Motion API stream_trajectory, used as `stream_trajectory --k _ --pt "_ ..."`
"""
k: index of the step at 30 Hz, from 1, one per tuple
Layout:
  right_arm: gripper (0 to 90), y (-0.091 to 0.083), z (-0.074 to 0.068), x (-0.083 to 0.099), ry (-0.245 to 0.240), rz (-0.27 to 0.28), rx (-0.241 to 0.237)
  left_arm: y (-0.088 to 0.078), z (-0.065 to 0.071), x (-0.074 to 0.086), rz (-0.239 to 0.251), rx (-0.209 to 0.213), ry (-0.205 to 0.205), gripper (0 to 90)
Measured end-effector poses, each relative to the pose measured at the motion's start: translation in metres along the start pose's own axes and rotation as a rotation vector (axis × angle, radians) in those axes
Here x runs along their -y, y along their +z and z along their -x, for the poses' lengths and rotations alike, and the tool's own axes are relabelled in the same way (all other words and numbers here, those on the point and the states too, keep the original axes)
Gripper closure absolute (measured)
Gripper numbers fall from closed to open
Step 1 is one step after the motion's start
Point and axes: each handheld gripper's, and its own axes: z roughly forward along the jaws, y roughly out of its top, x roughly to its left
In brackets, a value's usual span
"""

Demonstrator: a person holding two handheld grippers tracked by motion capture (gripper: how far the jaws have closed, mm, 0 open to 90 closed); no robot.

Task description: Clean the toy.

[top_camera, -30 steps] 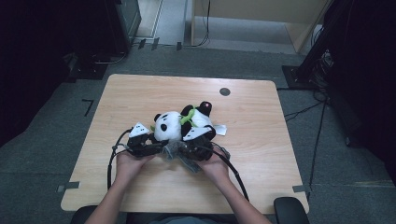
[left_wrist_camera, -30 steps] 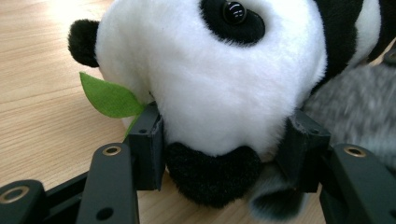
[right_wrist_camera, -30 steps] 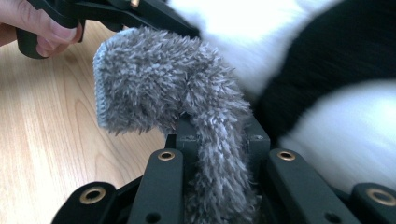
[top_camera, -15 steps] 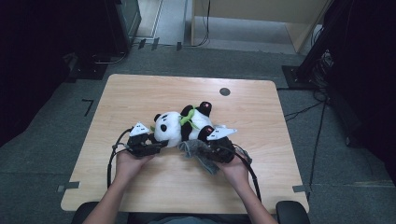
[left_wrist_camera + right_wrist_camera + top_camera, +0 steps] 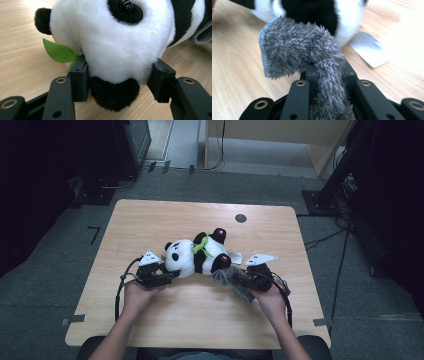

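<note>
High view: panda [image 5: 197, 256] lying mid-table, long axis running 8-to-2. Left gripper [image 5: 167, 276] clamping head at 8 end; right gripper [image 5: 239, 279] pinching grey cloth [image 5: 231, 279] at 4, pulling away from legs.

Panda plush [image 5: 196, 257]: white head and belly, black ears, eye patches, limbs; red patch on foot; bright green leaf [image 5: 58, 51] at neck. Fuzzy cloth [image 5: 299, 52]: grey, shaggy. Tag [image 5: 235, 257]: white. Table [image 5: 150, 220]: pale wood grain, one dark round spot. Left gripper [image 5: 117, 83] and right gripper [image 5: 328, 77]: black, brass-coloured rivets, grey plates on top. Floor: grey carpet.
</note>
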Motion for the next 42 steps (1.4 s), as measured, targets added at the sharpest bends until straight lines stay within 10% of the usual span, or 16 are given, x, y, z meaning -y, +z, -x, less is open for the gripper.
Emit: stream_trajectory --k 27,42 --pt "74.0 -0.007 0.095 0.002 0.197 0.160 0.178 0.000 0.000 0.002 0.027 0.007 -0.012 41.8" --pt "65.2 0.025 0.141 0.009 0.239 0.110 0.324 0.000 -0.002 0.002 0.031 0.012 -0.016 36.3"
